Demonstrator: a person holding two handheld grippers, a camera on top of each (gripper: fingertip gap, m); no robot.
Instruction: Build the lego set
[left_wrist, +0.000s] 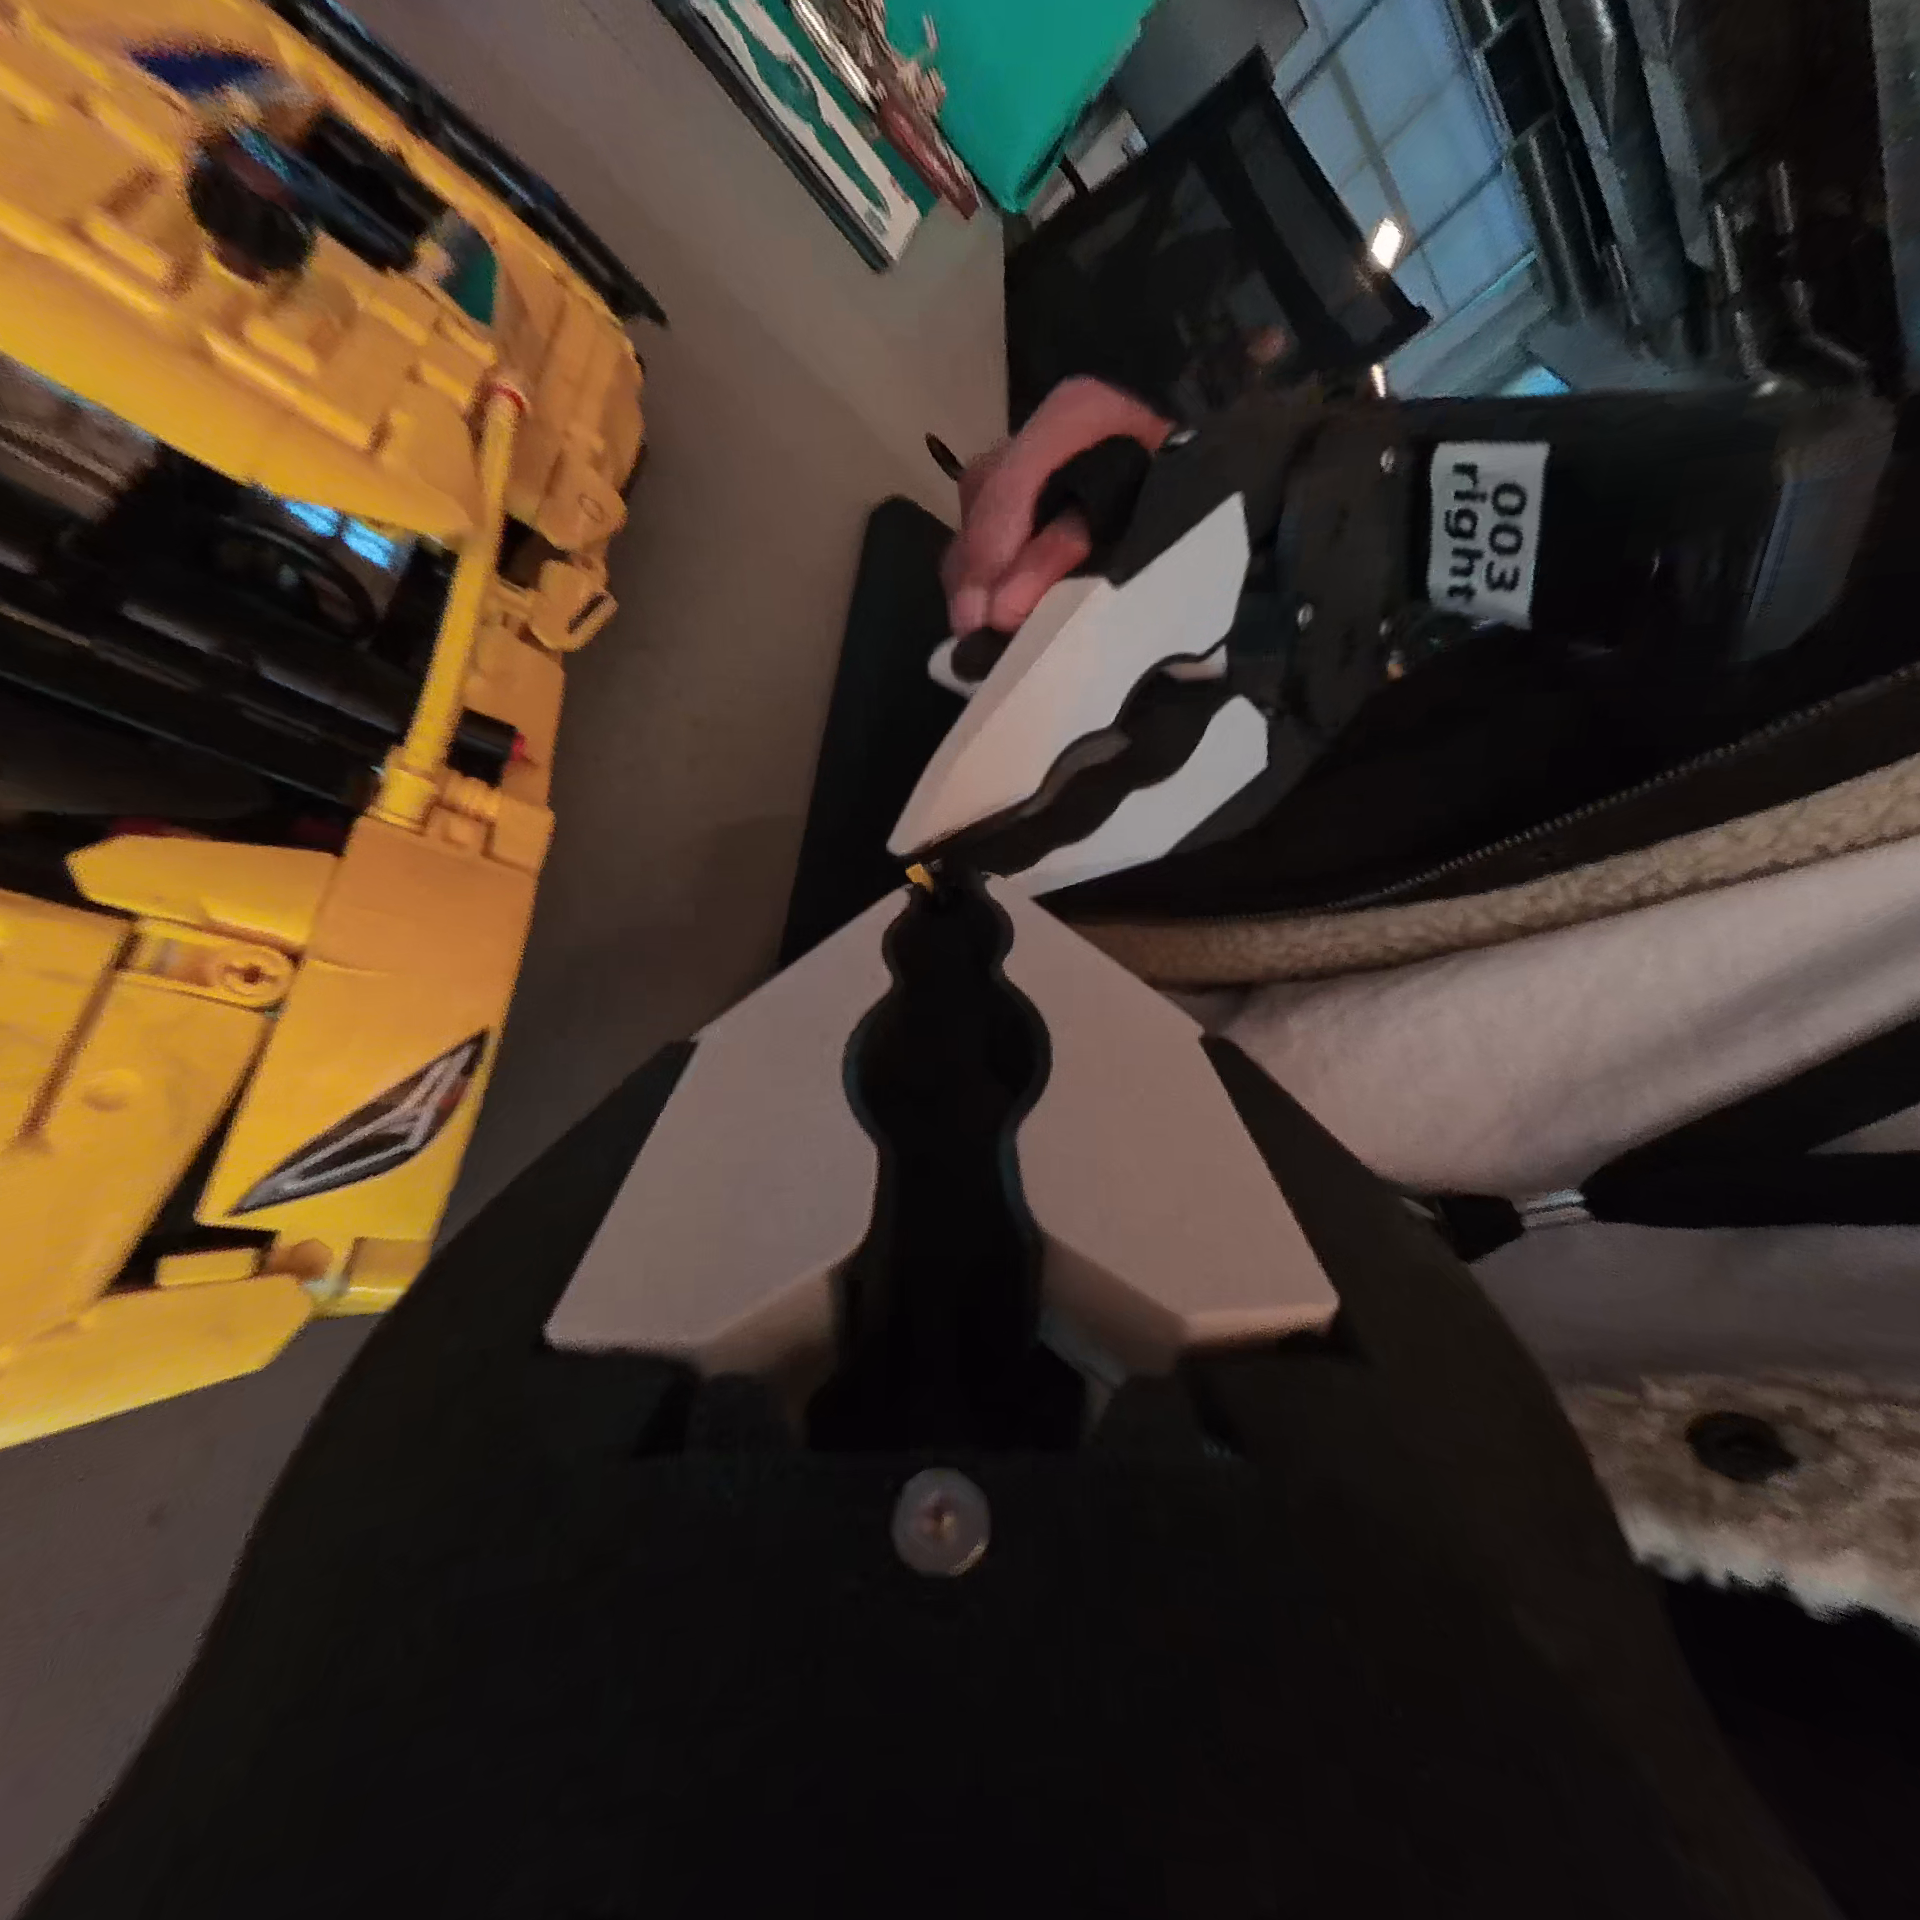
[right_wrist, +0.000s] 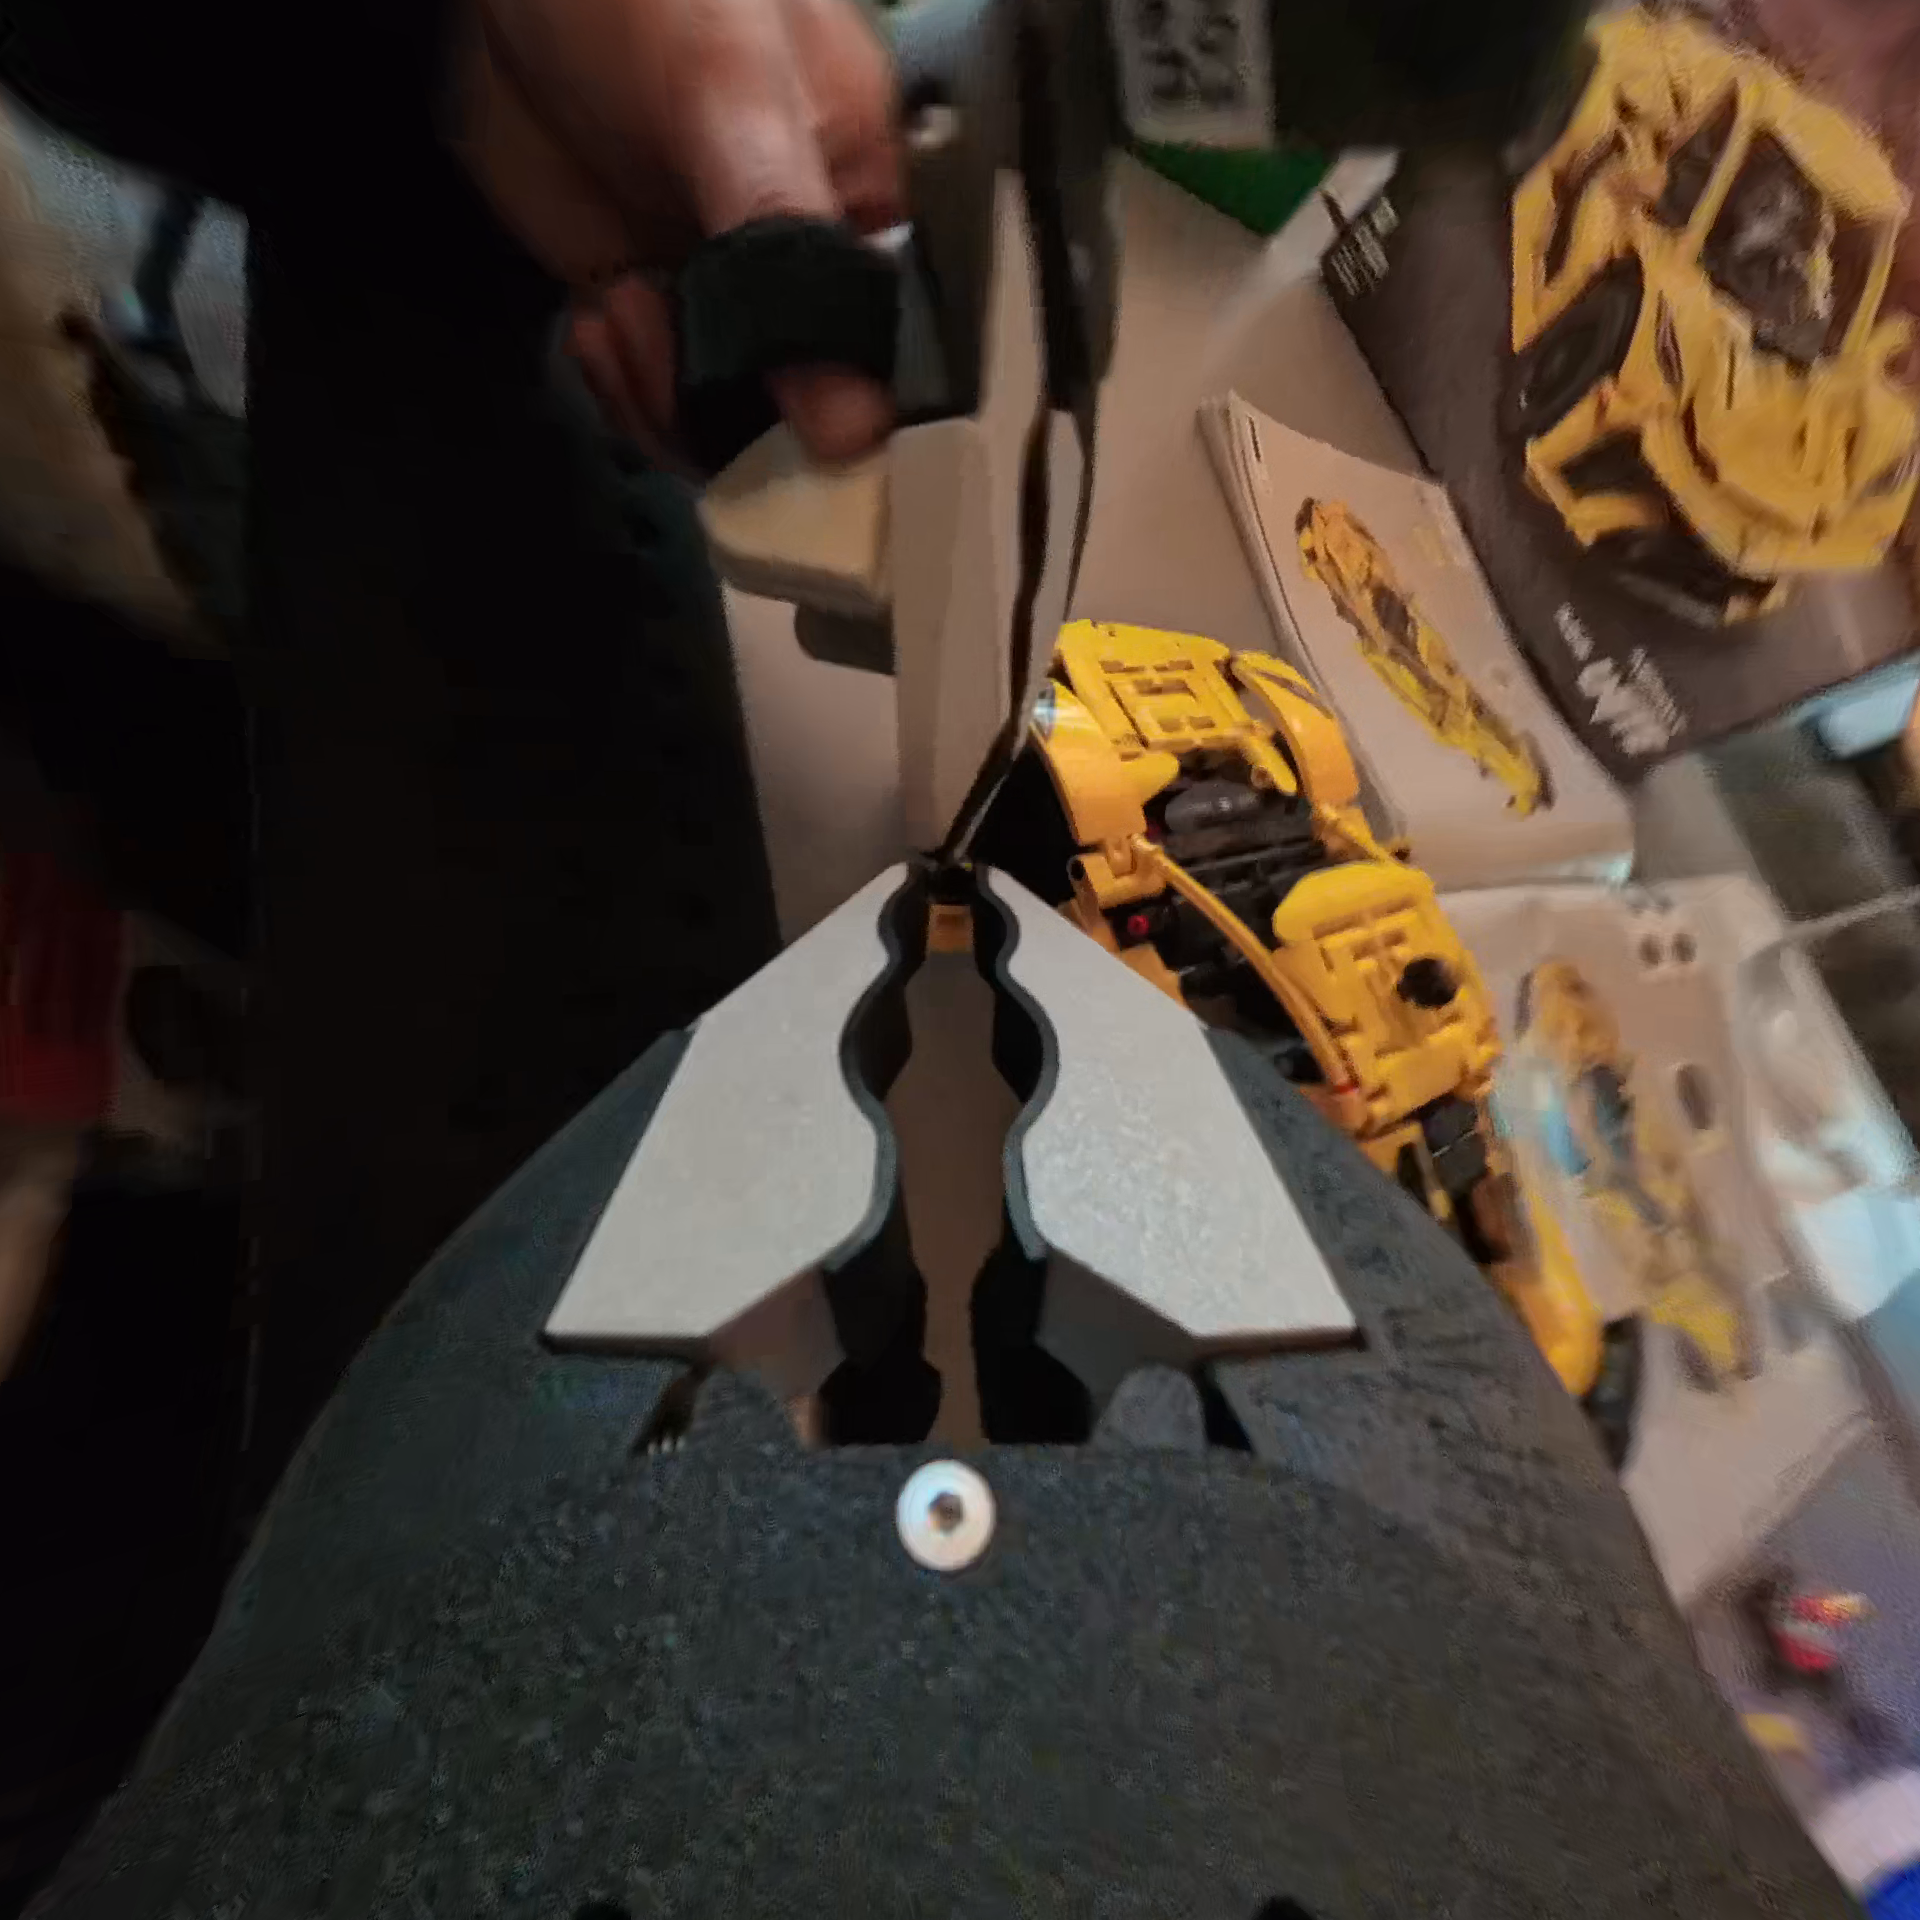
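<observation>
On your far left in the left wrist view lies the yellow Lego car (left_wrist: 312, 727), large and blurred, resting on the grey table (left_wrist: 727, 520) with its headlight end nearest the camera. It sits well apart from both tools. Toward the middle, your left gripper (left_wrist: 940, 899) has its jaws drawn together at the tips, clenched on a small yellow-and-black piece (left_wrist: 923, 876). Meeting it tip to tip from the upper right is your right gripper (left_wrist: 951, 847), also pinched closed around that same small piece, so both tools grip it at once. Your hand (left_wrist: 1023, 520) wraps the right tool's handle, and behind it a sleeve of a dark, fleece-lined jacket (left_wrist: 1455, 904) runs off to the right edge.

In the right wrist view, a dark mass of clothing fills the left side, too dim to make out. In the middle, your right gripper (right_wrist: 943, 883) is clamped on the small piece (right_wrist: 948, 925), yellow showing just behind the tips, while the left gripper (right_wrist: 951, 857) comes down from above with its fingers closed to a thin line on the same piece. Your other hand (right_wrist: 727, 208) holds that tool at the top. Just right of the tips lies the car (right_wrist: 1299, 935), seen beyond the fingers. Farther right sit an instruction booklet (right_wrist: 1403, 623) and the set's dark box (right_wrist: 1662, 364), both picturing a yellow car.
</observation>
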